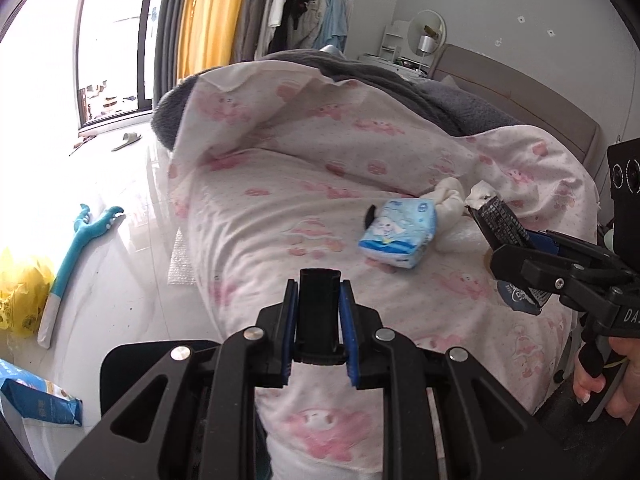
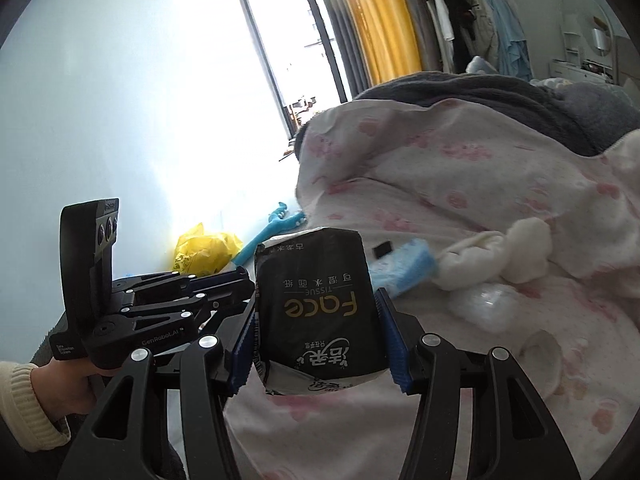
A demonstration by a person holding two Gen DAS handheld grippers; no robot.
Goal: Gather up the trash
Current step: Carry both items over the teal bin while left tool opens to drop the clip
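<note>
The right gripper (image 2: 318, 344) clamps a crumpled black tissue pack (image 2: 316, 300) with gold "Face" lettering; at nine o'clock, the left gripper (image 1: 319, 312) grips a black block (image 1: 319, 316).

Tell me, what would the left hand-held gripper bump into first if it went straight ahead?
Probably the pink-patterned quilt on the bed; the left hand-held gripper points down at it. The blue tissue pack lies right of that line.

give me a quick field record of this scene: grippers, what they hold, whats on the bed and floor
left gripper: shut on a black block
right gripper: shut on a black tissue pack
bed: pink-print duvet; blue tissue pack beside a white cloth
floor: yellow bag, teal toy, blue packet
</note>
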